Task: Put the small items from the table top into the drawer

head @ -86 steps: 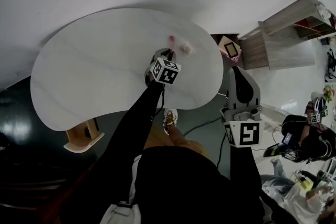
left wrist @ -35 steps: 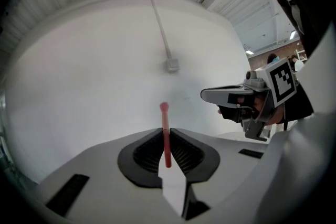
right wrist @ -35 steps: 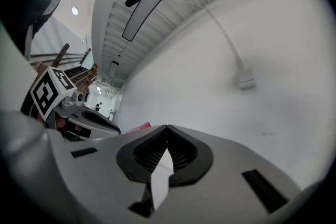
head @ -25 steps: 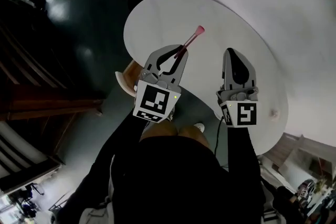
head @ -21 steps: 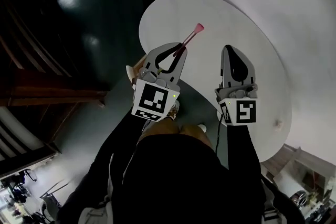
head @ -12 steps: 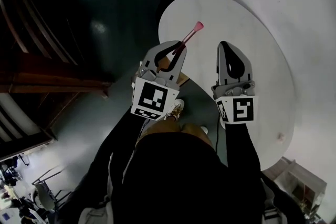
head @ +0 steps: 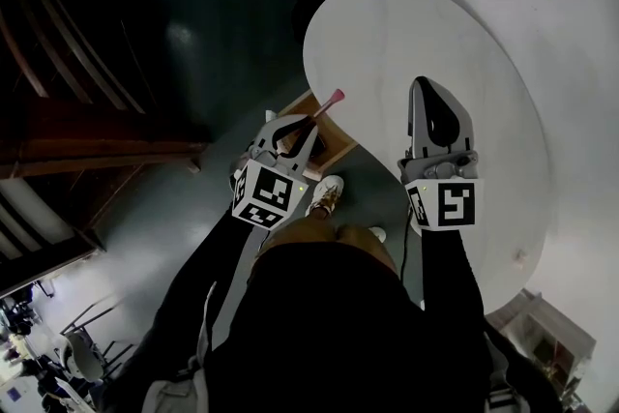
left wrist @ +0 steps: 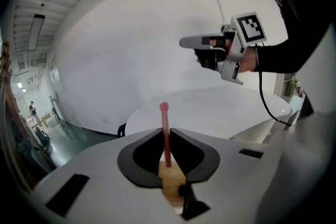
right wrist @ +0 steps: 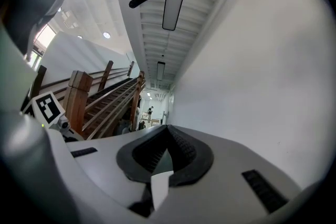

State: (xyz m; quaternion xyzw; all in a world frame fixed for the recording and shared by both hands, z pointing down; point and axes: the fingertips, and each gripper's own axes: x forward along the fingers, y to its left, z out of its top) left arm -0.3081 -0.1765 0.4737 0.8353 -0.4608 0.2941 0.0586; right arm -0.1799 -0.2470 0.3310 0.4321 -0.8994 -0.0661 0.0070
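Left claw (head: 309, 120), seen from the head view, is closed on a pink-tipped stick (head: 329, 103). The left gripper view shows the two jaws pinching the stick's lower part, with only its thin shaft keeping them apart. The stick (left wrist: 165, 119) stands straight out past the left claw (left wrist: 165, 132), its rounded pink end foremost. The claw slants downward over the open wooden drawer (head: 338, 148), which juts out from under the worktop's (head: 416, 34) near left edge. Part of that drawer (left wrist: 170, 186) shows through the gap behind the jaws. Whether the stick touches the drawer cannot be told.

Right claw (head: 426, 88) is held above the worktop's near edge, well apart from the left one. In the right gripper view its jaws (right wrist: 167, 131) meet at the tips with nothing between them. From the left gripper view the right claw (left wrist: 185, 42) appears level above the white worktop (left wrist: 220, 107).

A small pale item (head: 519, 255) lies near the worktop's right edge. A shoe (head: 327, 196) rests on the dark floor (head: 193, 44) just below the drawer.
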